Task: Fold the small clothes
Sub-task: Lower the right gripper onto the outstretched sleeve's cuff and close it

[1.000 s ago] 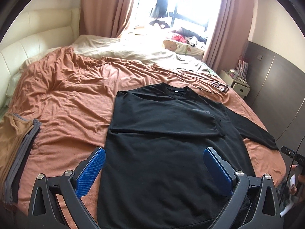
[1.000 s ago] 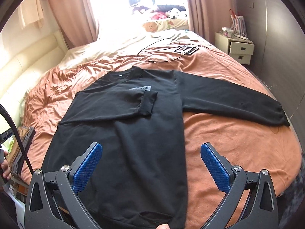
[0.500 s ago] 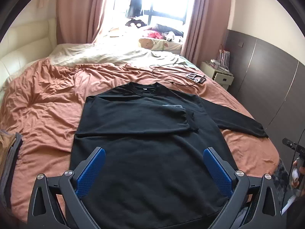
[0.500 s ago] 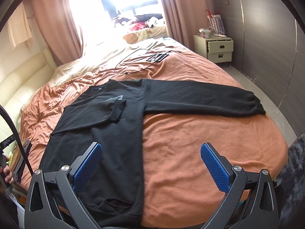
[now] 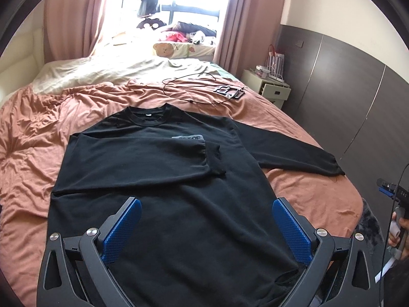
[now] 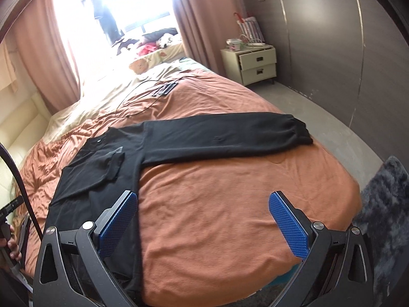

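Right gripper (image 6: 203, 223) swung right off sweatshirt (image 6: 107, 168).

Sweatshirt (image 5: 166, 204): black, with a grey chest patch (image 5: 188, 138). Bed cover (image 6: 230, 204): rust orange. Sheet (image 5: 107, 71) at the bed's far edge: cream. Curtains (image 5: 245, 18): dusty pink. Gripper pads (image 5: 122, 230): blue, dimpled texture. Rug (image 6: 386, 217): dark grey.

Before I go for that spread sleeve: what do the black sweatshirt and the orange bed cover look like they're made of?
Black sweatshirt: looks like a thick matte cotton-type knit, with ribbed cuffs and collar and soft, rounded folds. Its spread sleeve lies flat and heavy.

Orange bed cover: seems a soft brushed or fleece-like fabric, with a fuzzy matte surface close up and loose wrinkles further off. The exact fibre of either can't be told.
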